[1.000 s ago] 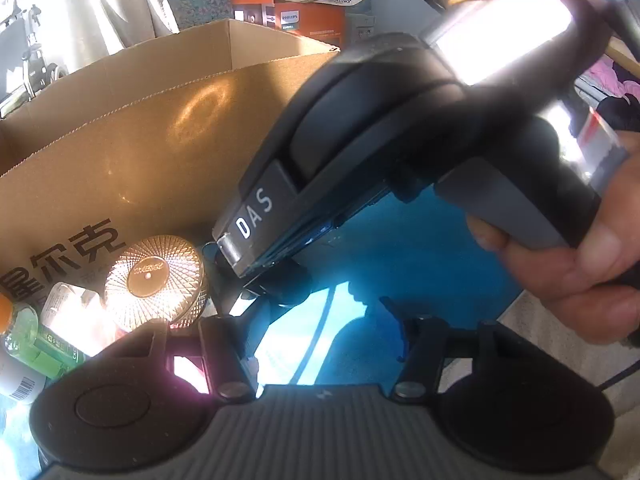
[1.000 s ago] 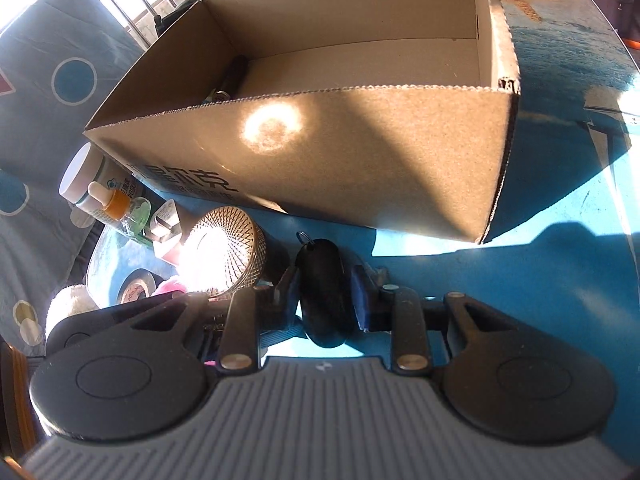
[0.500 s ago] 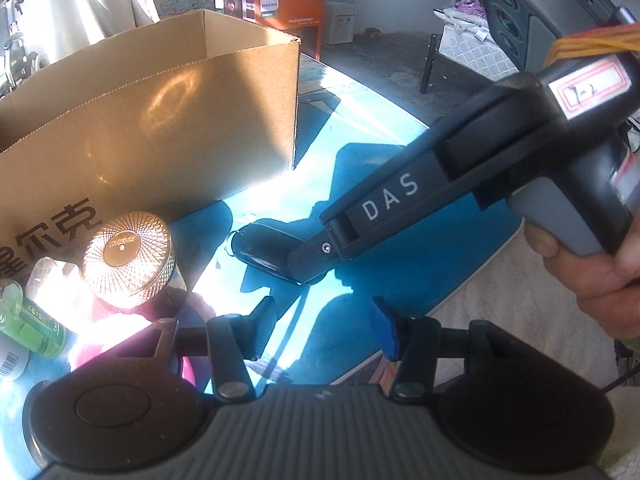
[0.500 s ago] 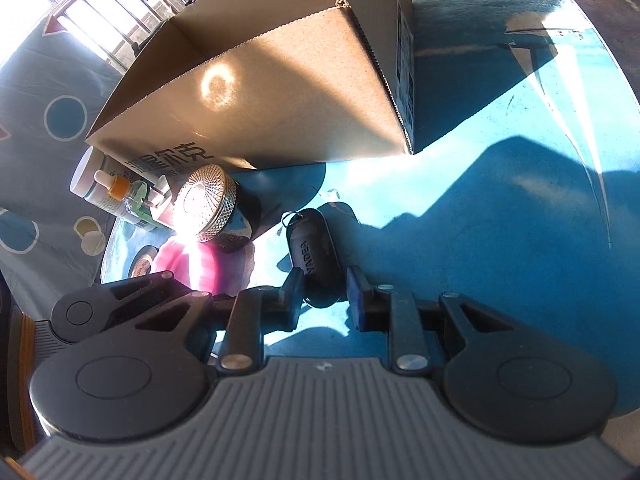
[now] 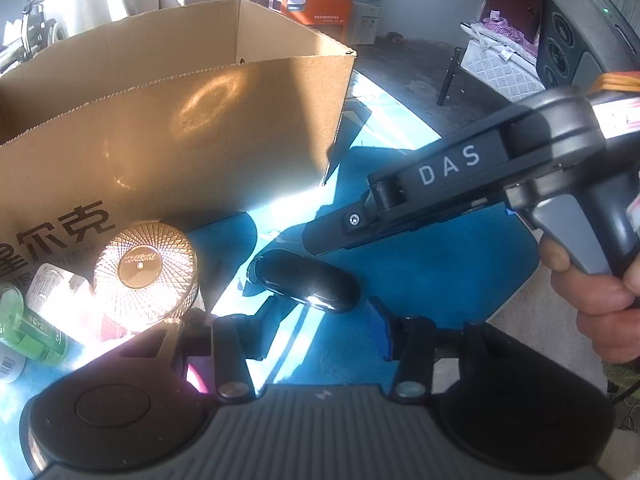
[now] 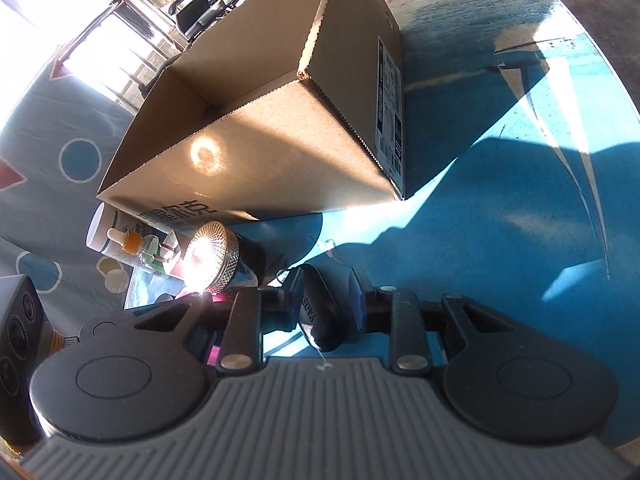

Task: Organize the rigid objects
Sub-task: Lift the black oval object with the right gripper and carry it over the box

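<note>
A black oval fob (image 5: 304,280) with a small cord loop lies on the blue table (image 5: 420,280), in front of the open cardboard box (image 5: 180,132). My right gripper (image 6: 326,292) straddles the fob (image 6: 320,312), pads against its sides, and its jaws are opening slightly. Seen from the left wrist, the right gripper (image 5: 320,240), marked DAS, reaches in from the right in a person's hand (image 5: 600,300). My left gripper (image 5: 300,326) sits just short of the fob. Its jaws are closing and hold nothing. The box (image 6: 248,152) has bare cardboard inside where visible.
A jar with a gold patterned lid (image 5: 144,272) stands left of the fob. Further left are a green bottle (image 5: 28,332), an orange-capped dropper bottle (image 6: 128,240) and a white tub (image 6: 98,228). The table edge (image 5: 516,300) curves away at the right.
The right gripper has drawn off to the right in the left wrist view, uncovering the fob. It has rolled, and the fob sits deeper between its fingers. The left jaws have narrowed.
</note>
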A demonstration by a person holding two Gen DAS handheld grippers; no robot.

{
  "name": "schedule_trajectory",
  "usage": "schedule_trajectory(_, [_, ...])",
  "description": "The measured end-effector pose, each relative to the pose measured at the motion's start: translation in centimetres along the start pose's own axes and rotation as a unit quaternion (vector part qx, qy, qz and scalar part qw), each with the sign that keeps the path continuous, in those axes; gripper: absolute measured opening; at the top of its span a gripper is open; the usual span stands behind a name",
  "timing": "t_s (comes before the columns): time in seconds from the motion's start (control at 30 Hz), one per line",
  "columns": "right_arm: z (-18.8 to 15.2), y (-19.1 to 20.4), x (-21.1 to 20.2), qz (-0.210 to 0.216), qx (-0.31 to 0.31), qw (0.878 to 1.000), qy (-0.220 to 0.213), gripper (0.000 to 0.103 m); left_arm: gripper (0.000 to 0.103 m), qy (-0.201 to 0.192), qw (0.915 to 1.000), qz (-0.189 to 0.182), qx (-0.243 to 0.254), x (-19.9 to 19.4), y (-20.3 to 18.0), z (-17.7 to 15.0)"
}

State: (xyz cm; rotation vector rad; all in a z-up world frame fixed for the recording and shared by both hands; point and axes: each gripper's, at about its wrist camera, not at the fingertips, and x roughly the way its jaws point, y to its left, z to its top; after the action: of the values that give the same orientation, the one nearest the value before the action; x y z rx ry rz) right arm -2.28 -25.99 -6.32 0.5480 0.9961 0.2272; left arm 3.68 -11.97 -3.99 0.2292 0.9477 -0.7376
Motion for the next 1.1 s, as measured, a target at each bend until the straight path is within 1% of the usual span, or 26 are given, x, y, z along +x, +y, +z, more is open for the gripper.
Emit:
schedule_trajectory(0.1, [0.0,-0.2,1.3,0.008,0.007,1.000,0.020,0.024,0.045,-0.001,0.9999,-0.004,-0.010,0.2,0.4,0.5])
schedule_trajectory(0.17, [-0.2,0.0,1.7,0.020,0.004,0.999,0.025,0.025,0.045,-0.002,0.9999,-0.007,-0.012,0.0,0.6,0.4])
schedule_trajectory(0.23, [-0.3,0.3,1.7,0.025,-0.002,0.999,0.025,0.026,0.045,-0.006,0.9999,-0.007,-0.010,0.1,0.8,0.2])
schedule_trajectory(0.43, [-0.3,0.1,0.7,0.064,0.010,0.998,0.014,0.026,0.045,-0.013,0.9999,-0.005,-0.009,-0.6,0.7,-0.5])
schedule_trajectory(0.47, [-0.4,0.1,0.6,0.068,0.009,0.998,0.013,0.026,0.044,-0.013,0.9999,-0.003,-0.008,-0.6,0.7,-0.5])
schedule_trajectory(0.57, [-0.5,0.2,0.4,0.087,0.008,0.996,0.013,0.024,0.033,-0.015,0.9998,0.004,-0.009,-0.8,1.0,-0.6])
schedule_trajectory(0.6, [-0.5,0.3,0.6,0.084,0.009,0.996,0.015,0.024,0.032,-0.016,0.9998,0.005,-0.013,-0.8,1.1,-0.6])
schedule_trajectory(0.7, [-0.5,0.2,1.1,0.070,0.006,0.997,0.017,0.024,0.031,-0.019,0.9996,0.010,-0.016,-1.0,1.2,-0.7])
schedule_trajectory(0.83, [-0.6,-0.3,2.2,0.065,0.019,0.997,0.028,0.022,0.031,-0.020,0.9996,0.017,-0.008,-1.0,0.9,-0.7])
schedule_trajectory(0.9, [-0.6,-0.3,2.5,0.067,0.020,0.997,0.026,0.020,0.030,-0.022,0.9995,0.024,-0.003,-0.6,0.6,-0.6])
schedule_trajectory(0.97, [-0.6,-0.3,2.5,0.067,0.025,0.997,0.025,0.018,0.030,-0.022,0.9995,0.020,-0.008,-0.7,0.7,-0.5])
schedule_trajectory(1.1, [-0.8,0.1,2.0,0.063,0.023,0.998,0.015,0.017,0.030,-0.022,0.9996,0.013,-0.008,-1.2,0.4,-0.4])
